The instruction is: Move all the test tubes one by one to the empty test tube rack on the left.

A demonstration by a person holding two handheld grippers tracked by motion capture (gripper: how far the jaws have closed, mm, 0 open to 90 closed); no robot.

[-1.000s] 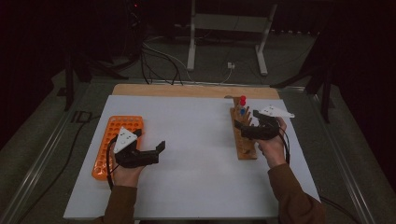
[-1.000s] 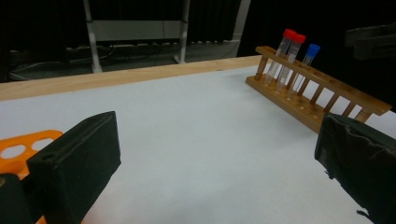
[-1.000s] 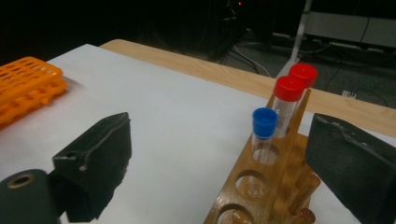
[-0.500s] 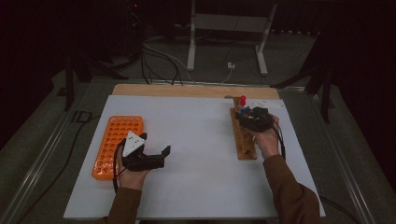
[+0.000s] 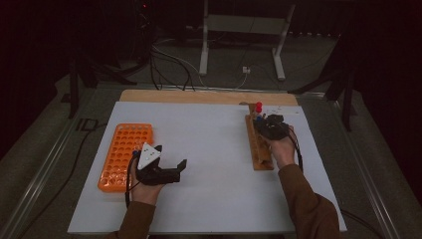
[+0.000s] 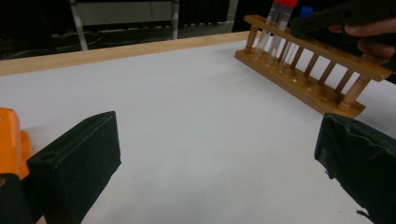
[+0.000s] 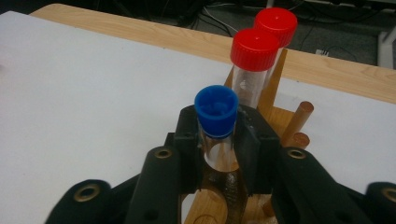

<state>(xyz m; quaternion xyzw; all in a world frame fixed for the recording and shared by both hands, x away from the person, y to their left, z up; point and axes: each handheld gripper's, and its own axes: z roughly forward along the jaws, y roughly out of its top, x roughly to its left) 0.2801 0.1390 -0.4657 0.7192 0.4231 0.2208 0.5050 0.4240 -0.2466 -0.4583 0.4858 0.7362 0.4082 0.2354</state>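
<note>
Right gripper (image 7: 218, 154) dropped onto wooden rack (image 5: 260, 147), upper right; jaws just closed, pinching blue-capped tube (image 7: 216, 123). Lift straight up, clear of red-capped tubes (image 7: 254, 65). Left gripper (image 5: 171, 168) spread, idle.

Right gripper (image 7: 218, 154) jaws just closed; left gripper (image 5: 171, 167) jaws wide.

Tube base: the clear blue-capped tube (image 7: 215, 122) vanishes behind the black jaws.
Orange rack (image 6: 10, 140): cut off by the picture's left edge.
</note>
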